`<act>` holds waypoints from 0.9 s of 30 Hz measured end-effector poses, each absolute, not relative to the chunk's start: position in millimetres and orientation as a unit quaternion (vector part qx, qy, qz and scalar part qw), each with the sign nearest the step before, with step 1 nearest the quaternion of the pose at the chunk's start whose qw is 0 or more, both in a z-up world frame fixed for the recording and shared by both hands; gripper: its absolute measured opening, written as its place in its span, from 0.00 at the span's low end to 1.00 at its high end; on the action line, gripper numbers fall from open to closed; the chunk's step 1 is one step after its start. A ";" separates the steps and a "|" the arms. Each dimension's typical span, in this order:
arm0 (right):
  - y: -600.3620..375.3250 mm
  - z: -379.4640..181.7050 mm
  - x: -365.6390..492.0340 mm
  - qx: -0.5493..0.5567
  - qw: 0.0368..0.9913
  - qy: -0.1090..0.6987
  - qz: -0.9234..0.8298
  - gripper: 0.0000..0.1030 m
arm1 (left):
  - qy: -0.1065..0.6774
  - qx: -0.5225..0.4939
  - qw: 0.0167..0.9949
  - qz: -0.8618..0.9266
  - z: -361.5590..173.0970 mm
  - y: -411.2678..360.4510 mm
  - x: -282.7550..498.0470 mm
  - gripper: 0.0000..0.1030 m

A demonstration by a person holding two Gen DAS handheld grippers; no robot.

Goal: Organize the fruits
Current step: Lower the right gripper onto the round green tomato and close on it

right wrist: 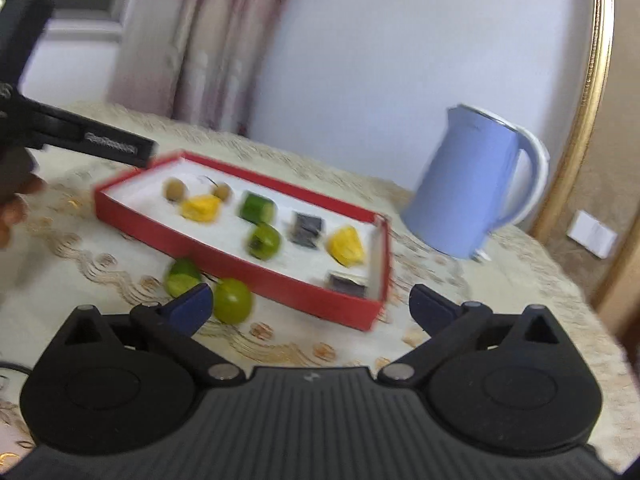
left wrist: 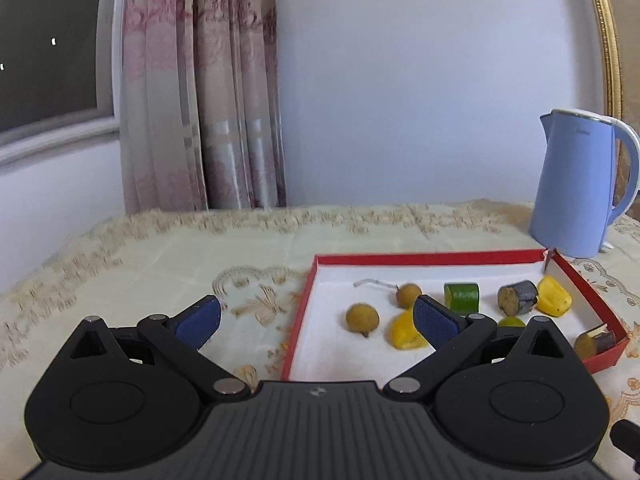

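Red-walled and white inside, the tray (right wrist: 256,276) holds brown, yellow, green and dark fruit pieces. Your right gripper (right wrist: 310,308) hangs over the cloth-covered table (right wrist: 480,304), jaws spread wide and empty. Two green fruits (right wrist: 233,301) lie on the cloth just outside the tray's near wall, perhaps limes; blur hides detail. Your left gripper (left wrist: 316,322) stands wide open too, gripping nothing.

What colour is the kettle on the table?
The kettle is light blue with a white handle and rim, seen most sharply in the left wrist view.
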State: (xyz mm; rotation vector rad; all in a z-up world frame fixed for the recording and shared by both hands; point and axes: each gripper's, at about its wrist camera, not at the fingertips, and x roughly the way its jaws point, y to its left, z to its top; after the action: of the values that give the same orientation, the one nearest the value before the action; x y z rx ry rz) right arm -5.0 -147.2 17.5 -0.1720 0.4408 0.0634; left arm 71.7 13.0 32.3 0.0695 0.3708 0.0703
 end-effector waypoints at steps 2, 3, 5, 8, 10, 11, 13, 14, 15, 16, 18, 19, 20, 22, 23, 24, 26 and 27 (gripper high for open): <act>-153.1 16.1 -2.4 -0.048 0.974 0.215 0.050 1.00 | 0.182 0.047 0.980 0.058 34.2 9.7 70.5 1.00; -150.8 12.7 1.9 -0.058 0.971 0.229 0.044 1.00 | 0.186 0.049 0.979 0.061 35.4 8.8 70.0 1.00; -142.3 4.2 9.5 -0.103 0.962 0.252 0.028 0.91 | 0.185 0.040 0.981 0.051 37.3 9.7 68.0 1.00; -139.5 0.8 16.7 -0.097 0.958 0.266 0.047 0.92 | 0.165 0.035 0.984 0.054 31.4 10.4 66.5 1.00; -139.3 -1.4 24.6 -0.089 0.955 0.277 0.051 1.00 | 0.171 0.043 0.983 0.056 25.0 9.8 69.9 1.00; -138.7 -3.2 27.3 -0.091 0.955 0.278 0.046 1.00 | 0.175 0.045 0.982 0.053 23.7 9.9 71.2 1.00; -136.8 -6.3 31.8 -0.095 0.954 0.279 0.048 1.00 | 0.180 0.043 0.982 0.049 21.9 9.9 71.9 1.00; -136.9 -8.2 32.2 -0.091 0.955 0.278 0.046 1.00 | 0.180 0.045 0.982 0.045 21.6 8.9 71.3 1.00; -136.9 -9.3 34.1 -0.089 0.955 0.280 0.050 1.00 | 0.180 0.049 0.982 0.040 21.3 7.5 70.3 1.00; -136.4 -11.3 36.8 -0.090 0.952 0.285 0.058 0.99 | 0.178 0.053 0.982 0.039 20.9 5.8 69.5 1.00; -134.8 -15.2 40.2 -0.097 0.950 0.291 0.058 0.94 | 0.176 0.063 0.982 0.040 19.2 3.0 67.8 1.00; -134.0 -17.2 41.4 -0.103 0.949 0.291 0.056 0.90 | 0.176 0.068 0.981 0.040 18.4 1.6 67.9 1.00; -134.1 -17.9 42.0 -0.104 0.949 0.291 0.056 0.87 | 0.178 0.070 0.981 0.040 17.7 0.9 68.5 1.00; -136.9 -19.4 44.0 -0.093 0.949 0.294 0.065 0.80 | 0.184 0.070 0.980 0.037 17.0 1.6 69.4 1.00; -138.1 -19.4 45.3 -0.090 0.948 0.297 0.069 0.72 | 0.187 0.068 0.979 0.036 16.6 2.4 69.8 1.00; -138.7 -20.4 46.9 -0.088 0.946 0.303 0.075 0.70 | 0.189 0.067 0.979 0.036 16.4 3.0 70.4 1.00; -138.0 -22.7 49.0 -0.089 0.943 0.310 0.086 0.64 | 0.190 0.065 0.979 0.038 16.4 3.9 70.1 1.00; -137.3 -23.5 49.6 -0.090 0.942 0.312 0.089 0.63 | 0.190 0.066 0.979 0.039 16.2 4.0 70.0 1.00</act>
State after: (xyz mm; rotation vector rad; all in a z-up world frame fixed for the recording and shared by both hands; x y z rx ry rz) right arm 49.6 -137.3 -23.5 -0.1838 0.6358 0.1817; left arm 70.0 4.0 16.2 0.1327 0.3828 0.0777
